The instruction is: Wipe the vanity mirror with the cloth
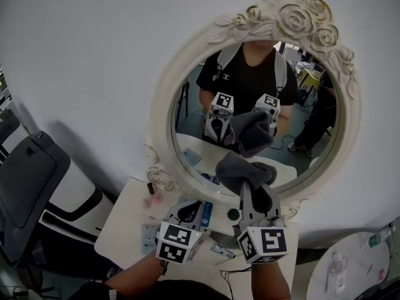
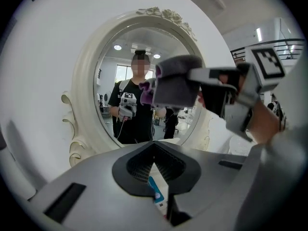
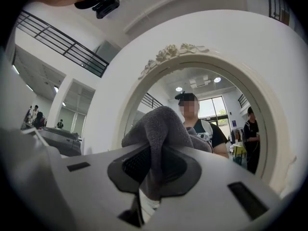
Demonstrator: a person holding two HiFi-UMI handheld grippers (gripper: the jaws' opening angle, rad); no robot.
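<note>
Right gripper (image 1: 250,187) raised, clamping cloth (image 1: 239,166); left gripper (image 1: 187,208) lowered, closed.

Your white table (image 1: 122,229) stands against the wall, with the oval mirror (image 1: 161,105) standing at its back edge. In front of the mirror lie a small pink thing (image 1: 152,200), a dark green round lid (image 1: 233,214), a blue-and-white packet (image 1: 207,212) and a pale packet (image 1: 149,235).

L gripper (image 2: 154,146) jaws together, empty; R gripper (image 2: 193,77) w/ grey cloth (image 2: 174,86) before vanity mirror (image 2: 109,64).
</note>
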